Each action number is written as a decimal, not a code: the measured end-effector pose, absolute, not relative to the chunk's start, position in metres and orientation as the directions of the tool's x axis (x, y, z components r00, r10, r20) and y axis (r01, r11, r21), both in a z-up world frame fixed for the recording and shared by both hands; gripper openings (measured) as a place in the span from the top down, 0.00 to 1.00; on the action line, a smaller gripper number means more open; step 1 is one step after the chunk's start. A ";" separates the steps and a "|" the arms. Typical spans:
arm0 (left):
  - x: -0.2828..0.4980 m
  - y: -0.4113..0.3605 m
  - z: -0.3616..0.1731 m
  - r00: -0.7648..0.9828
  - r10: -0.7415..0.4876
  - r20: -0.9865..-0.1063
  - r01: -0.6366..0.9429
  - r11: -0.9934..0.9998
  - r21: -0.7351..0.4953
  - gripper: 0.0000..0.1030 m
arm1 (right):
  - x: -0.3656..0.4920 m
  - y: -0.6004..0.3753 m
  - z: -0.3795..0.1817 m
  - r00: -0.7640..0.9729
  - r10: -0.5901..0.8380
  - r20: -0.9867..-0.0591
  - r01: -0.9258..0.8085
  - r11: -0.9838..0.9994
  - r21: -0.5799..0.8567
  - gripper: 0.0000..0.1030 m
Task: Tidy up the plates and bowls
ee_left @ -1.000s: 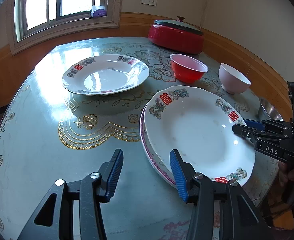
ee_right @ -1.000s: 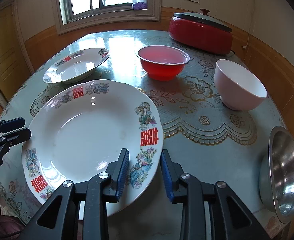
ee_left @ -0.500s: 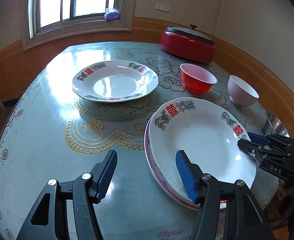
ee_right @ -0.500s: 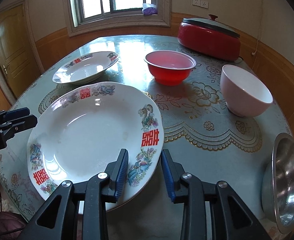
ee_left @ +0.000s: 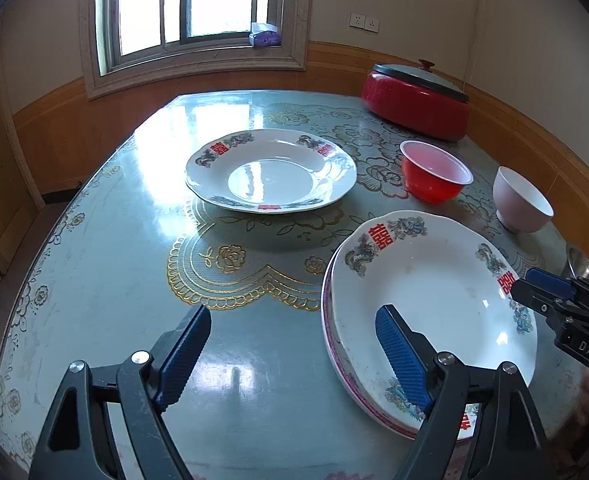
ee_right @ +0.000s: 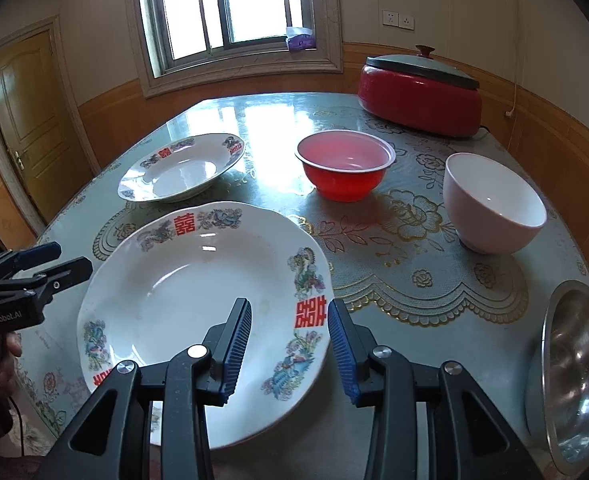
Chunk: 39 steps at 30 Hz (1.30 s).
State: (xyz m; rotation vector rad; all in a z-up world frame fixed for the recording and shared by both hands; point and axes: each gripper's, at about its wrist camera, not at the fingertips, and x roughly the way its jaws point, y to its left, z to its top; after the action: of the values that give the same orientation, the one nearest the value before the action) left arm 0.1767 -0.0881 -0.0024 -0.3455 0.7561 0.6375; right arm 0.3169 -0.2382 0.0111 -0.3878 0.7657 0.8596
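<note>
Plates, stacked (ee_right: 182, 292), near table (ee_left: 106, 280) edge: top one white, red characters, floral rim, on a pink-rimmed plate (ee_left: 328, 344). Right gripper (ee_right: 289, 344) jaws moderately apart, straddling the top plate's near rim, gripping nothing. Left gripper (ee_left: 290, 356) jaws wide apart, empty, at the stack's left edge. Second patterned plate (ee_left: 270, 172) far left, alone. Red bowl (ee_right: 345, 164) beyond the stack; white bowl (ee_right: 494, 204) right; steel bowl (ee_right: 574, 372) near right; red lidded pot (ee_right: 418, 92) far right.

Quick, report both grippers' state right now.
Left gripper: open, holding nothing, above the table.
Right gripper: open, holding nothing, fingers either side of the top plate's rim.
</note>
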 end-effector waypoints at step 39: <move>0.209 0.139 0.002 0.718 0.091 -0.690 -0.452 0.815 -0.362 0.00 | 0.394 -0.056 0.009 0.151 0.655 -0.741 -0.493 0.699 0.518 0.23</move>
State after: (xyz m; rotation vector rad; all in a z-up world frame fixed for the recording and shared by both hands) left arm 0.2090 0.1392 0.0022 -0.5460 0.7131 0.3169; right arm 0.3942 -0.0556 0.0093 0.1669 1.1547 0.8295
